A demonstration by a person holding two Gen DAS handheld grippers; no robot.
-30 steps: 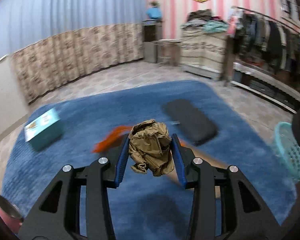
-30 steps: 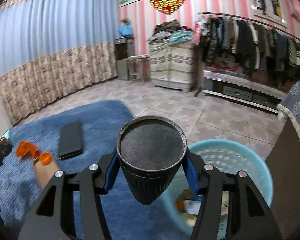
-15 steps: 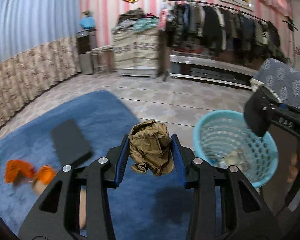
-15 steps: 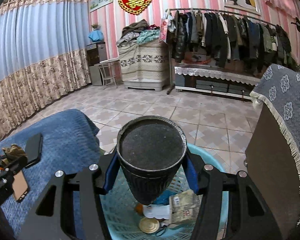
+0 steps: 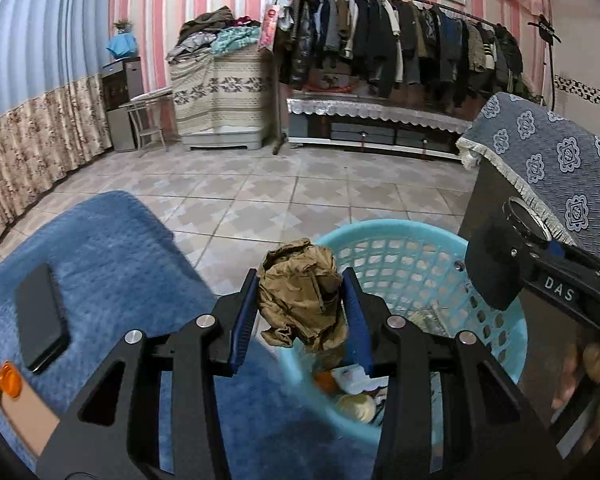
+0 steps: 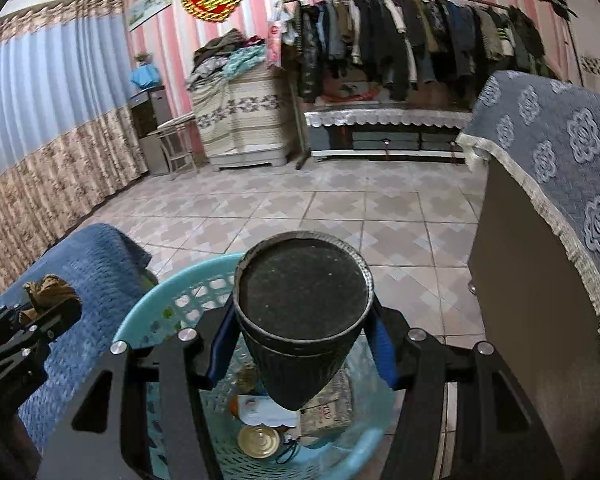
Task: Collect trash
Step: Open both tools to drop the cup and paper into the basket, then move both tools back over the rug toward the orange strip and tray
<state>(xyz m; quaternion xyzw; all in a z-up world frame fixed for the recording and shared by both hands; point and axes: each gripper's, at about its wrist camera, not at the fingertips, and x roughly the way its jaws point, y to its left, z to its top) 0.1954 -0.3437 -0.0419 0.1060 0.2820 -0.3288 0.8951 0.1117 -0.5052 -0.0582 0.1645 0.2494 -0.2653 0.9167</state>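
Observation:
A crumpled brown paper wad (image 5: 302, 294) sits pinched between the blue pads of my left gripper (image 5: 300, 316), over the near-left rim of a light blue plastic basket (image 5: 392, 236). My right gripper (image 6: 302, 340) is shut on a black ribbed paper cup (image 6: 302, 304), held above the same basket (image 6: 168, 292). Inside the basket lie a tin lid (image 6: 259, 441), papers and other scraps. In the right wrist view the left gripper with its paper wad (image 6: 48, 294) shows at the left edge. The cup (image 5: 496, 264) and the right gripper also show at the right of the left wrist view.
A blue rug (image 5: 112, 256) holds a black phone (image 5: 40, 316) and orange items (image 5: 4, 376) at the left. A dark cabinet with a grey patterned cover (image 6: 556, 184) stands right of the basket. Tiled floor, a clothes rack (image 5: 400, 40) and curtains lie beyond.
Both grippers have swung right from the rug to the basket, keeping their loads. The basket now lies directly under the cup, and the paper wad has reached its rim.

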